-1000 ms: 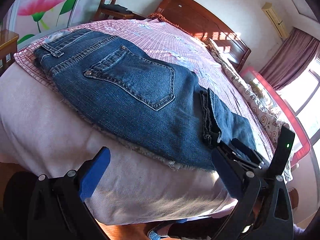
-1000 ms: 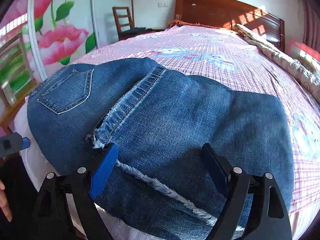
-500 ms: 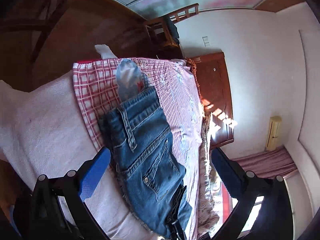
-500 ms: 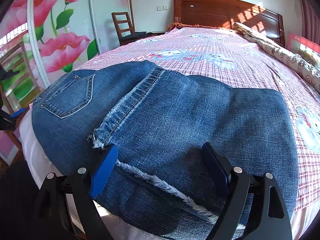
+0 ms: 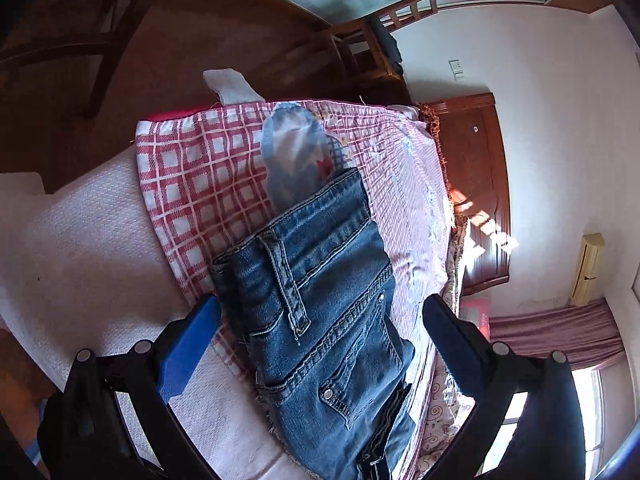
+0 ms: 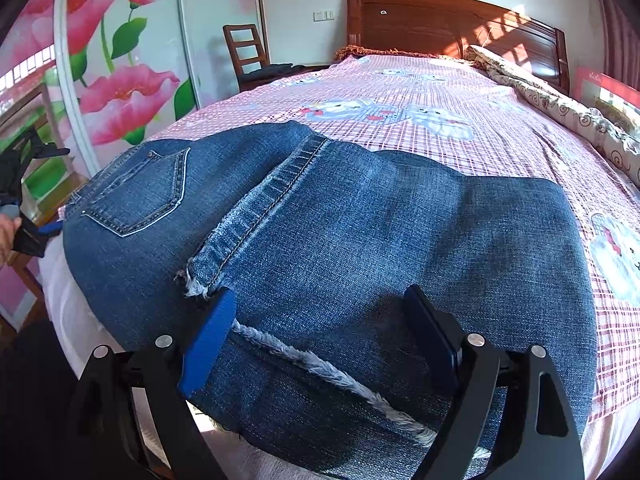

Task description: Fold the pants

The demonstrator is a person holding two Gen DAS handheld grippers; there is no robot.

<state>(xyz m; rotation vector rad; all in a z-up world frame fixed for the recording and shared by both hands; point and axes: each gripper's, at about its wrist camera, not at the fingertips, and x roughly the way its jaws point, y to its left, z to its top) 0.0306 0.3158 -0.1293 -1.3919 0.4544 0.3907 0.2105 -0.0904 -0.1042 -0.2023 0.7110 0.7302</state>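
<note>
Blue jeans [image 6: 360, 240] lie folded on the bed, legs doubled over so the frayed hem [image 6: 328, 368] lies near the front edge. My right gripper [image 6: 320, 320] is open, its jaws spread over the folded leg fabric by the hem, holding nothing. In the left wrist view the jeans' waistband and belt loop [image 5: 286, 280] lie between the jaws. My left gripper [image 5: 320, 316] is open at the waistband end, rolled sideways. It also shows at the far left of the right wrist view [image 6: 28, 236].
The pink checked sheet [image 6: 440, 92] covers the bed up to the wooden headboard [image 6: 440, 20]. A rolled quilt [image 6: 560, 108] lies along the right side. A wooden chair [image 6: 248, 56] stands by the flowered wardrobe [image 6: 100, 60]. The white mattress side [image 5: 80, 240] drops off below the jeans.
My left gripper swung from the jeans' side round to the waistband end, rolled sideways, and has closed in on the waistband. My right gripper has barely moved.
</note>
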